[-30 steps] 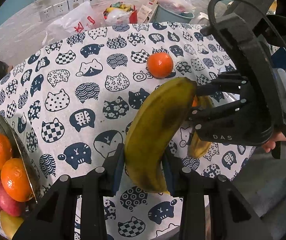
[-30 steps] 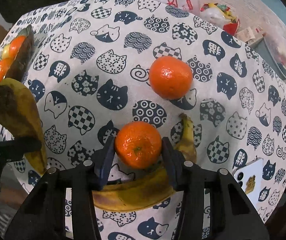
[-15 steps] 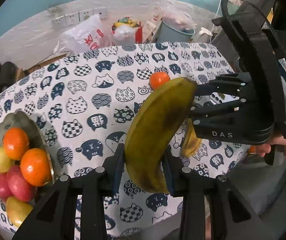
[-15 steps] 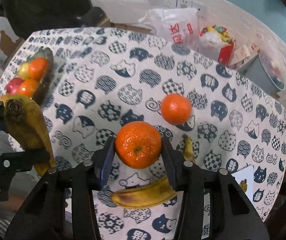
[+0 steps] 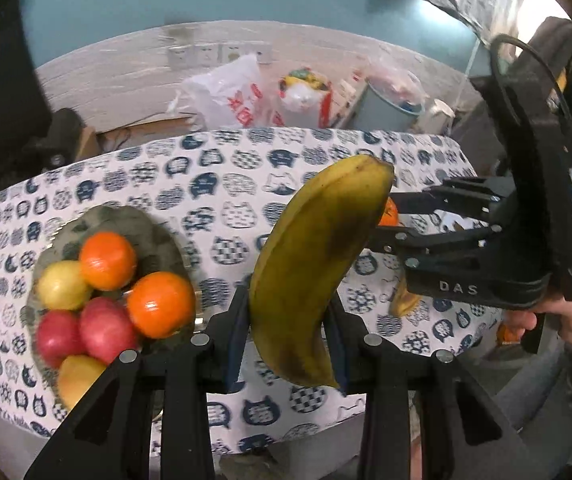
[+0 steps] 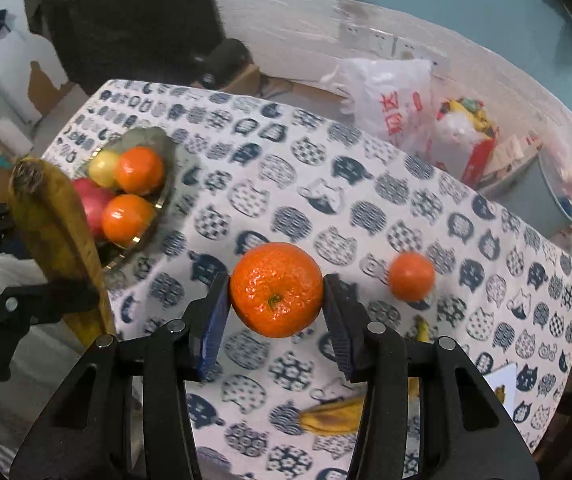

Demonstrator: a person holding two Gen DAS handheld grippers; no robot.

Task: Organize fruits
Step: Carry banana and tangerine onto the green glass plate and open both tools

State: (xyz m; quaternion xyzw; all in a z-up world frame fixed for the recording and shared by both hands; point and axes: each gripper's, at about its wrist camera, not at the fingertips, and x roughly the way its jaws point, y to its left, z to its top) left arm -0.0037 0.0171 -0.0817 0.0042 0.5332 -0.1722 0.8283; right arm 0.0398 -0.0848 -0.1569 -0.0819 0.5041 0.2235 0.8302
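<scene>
Left wrist view: banana (image 5: 318, 272) clamped by left gripper (image 5: 288, 336), orange (image 6: 275, 290) by right gripper (image 6: 275, 320); both raised since, bowl (image 5: 157, 232) now nearer left.

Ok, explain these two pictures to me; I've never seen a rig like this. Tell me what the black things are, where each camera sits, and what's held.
There is no robot here. A person holds a black two-fingered grabber in each hand, and each grabber carries a wide-angle camera looking forward between its jaws.

The left camera's picture shows the left gripper clamped on a banana, with the other grabber and the person's hand at the right edge.

The right camera's picture shows the right gripper clamped on an orange.

Below lies a table under a cat-print tablecloth. On it stand a fruit dish holding oranges and other fruit, a loose orange and a second banana.
</scene>
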